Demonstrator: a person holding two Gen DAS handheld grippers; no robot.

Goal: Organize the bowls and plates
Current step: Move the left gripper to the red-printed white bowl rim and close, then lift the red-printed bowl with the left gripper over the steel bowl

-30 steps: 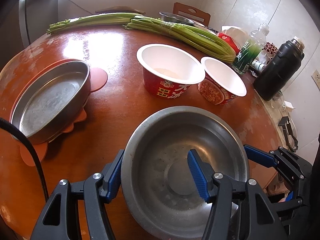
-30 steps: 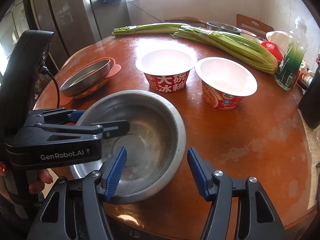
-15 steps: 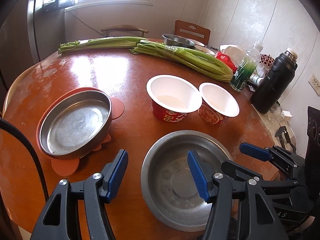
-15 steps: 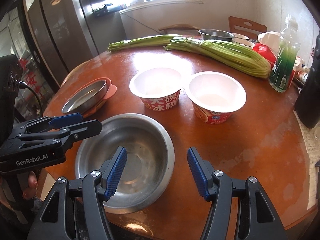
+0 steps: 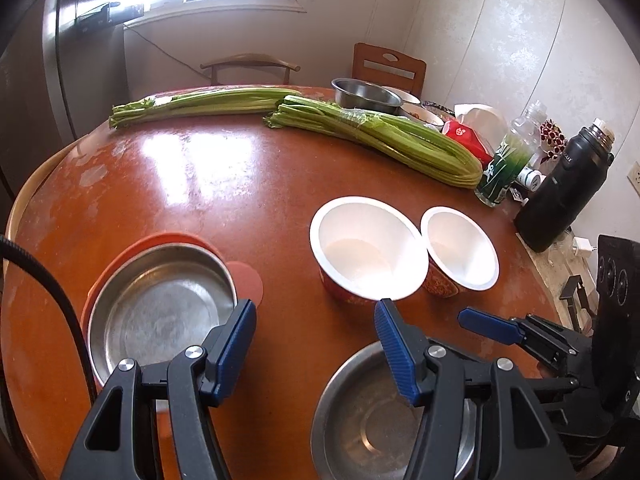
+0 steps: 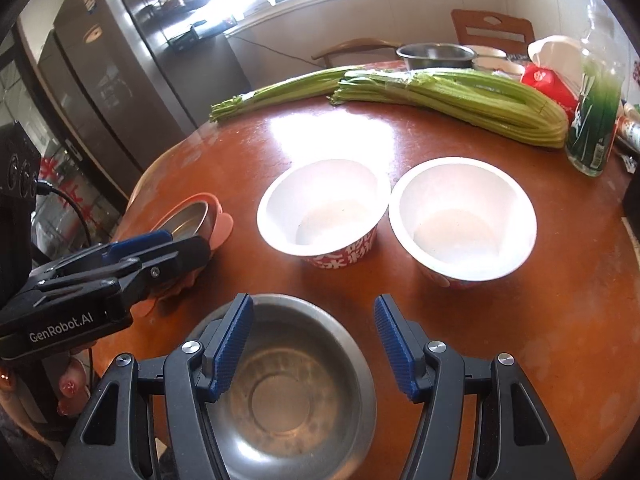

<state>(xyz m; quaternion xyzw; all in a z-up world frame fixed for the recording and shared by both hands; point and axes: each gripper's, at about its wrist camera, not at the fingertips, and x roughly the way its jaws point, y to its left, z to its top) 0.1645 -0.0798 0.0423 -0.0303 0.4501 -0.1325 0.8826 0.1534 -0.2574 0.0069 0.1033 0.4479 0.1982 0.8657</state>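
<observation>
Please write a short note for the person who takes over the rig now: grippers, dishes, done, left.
Left gripper: open, empty. Right gripper: open, empty, above the steel bowl at the near edge.
Steel plate sits on an orange mat at left. Two white paper bowls stand side by side mid-table.
Done: nothing stacked yet.
Left: gather and stack the bowls and plate.

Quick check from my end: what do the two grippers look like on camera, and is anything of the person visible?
Both are black plastic, clamp-style bodies with silver pivot bolts and ribbed blue finger pads. The left gripper carries white "GenRobot.AI" lettering on its side, and a black cable runs from it. The right gripper looks the same. Of the person, only fingertips with red-painted nails show under the left gripper.
</observation>
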